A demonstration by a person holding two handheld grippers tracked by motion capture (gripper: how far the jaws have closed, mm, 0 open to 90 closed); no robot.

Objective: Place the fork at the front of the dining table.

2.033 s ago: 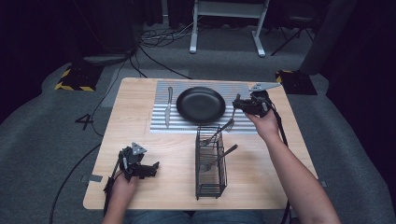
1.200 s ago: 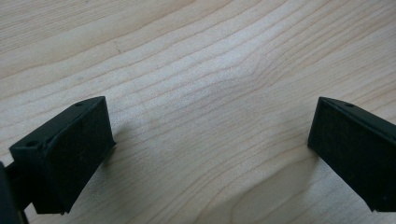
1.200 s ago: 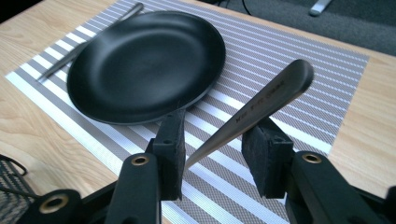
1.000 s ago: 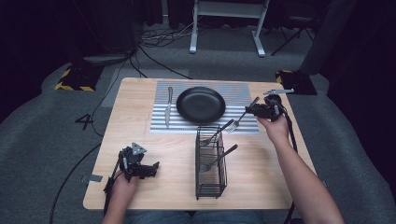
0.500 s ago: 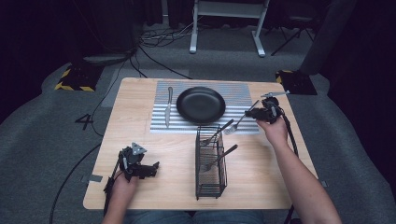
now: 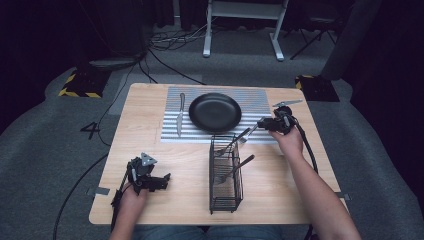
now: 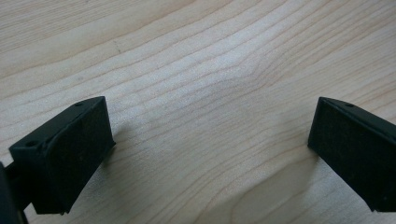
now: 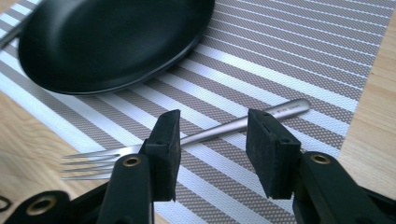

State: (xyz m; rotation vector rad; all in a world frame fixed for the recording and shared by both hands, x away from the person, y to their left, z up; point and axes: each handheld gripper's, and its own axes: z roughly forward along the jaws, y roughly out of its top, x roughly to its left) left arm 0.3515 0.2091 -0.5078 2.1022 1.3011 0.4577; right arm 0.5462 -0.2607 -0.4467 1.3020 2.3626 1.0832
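A silver fork lies flat on the striped placemat, to the right of the black plate. Its handle passes between the jaws of my right gripper. Those jaws have just been opening, and the pads stand off the handle on both sides. In the high view the fork points its tines toward the wire rack, with the right gripper at the mat's right edge. My left gripper rests open on bare wood near the front left, nothing between its pads.
A knife lies on the placemat left of the plate. The black wire rack holds two utensils leaning out toward the right. Bare table lies right of the rack and around the left gripper.
My right hand carried the fork from the plate's right rim toward the mat's right edge, and the fork now lies on the mat. The left hand stayed put.
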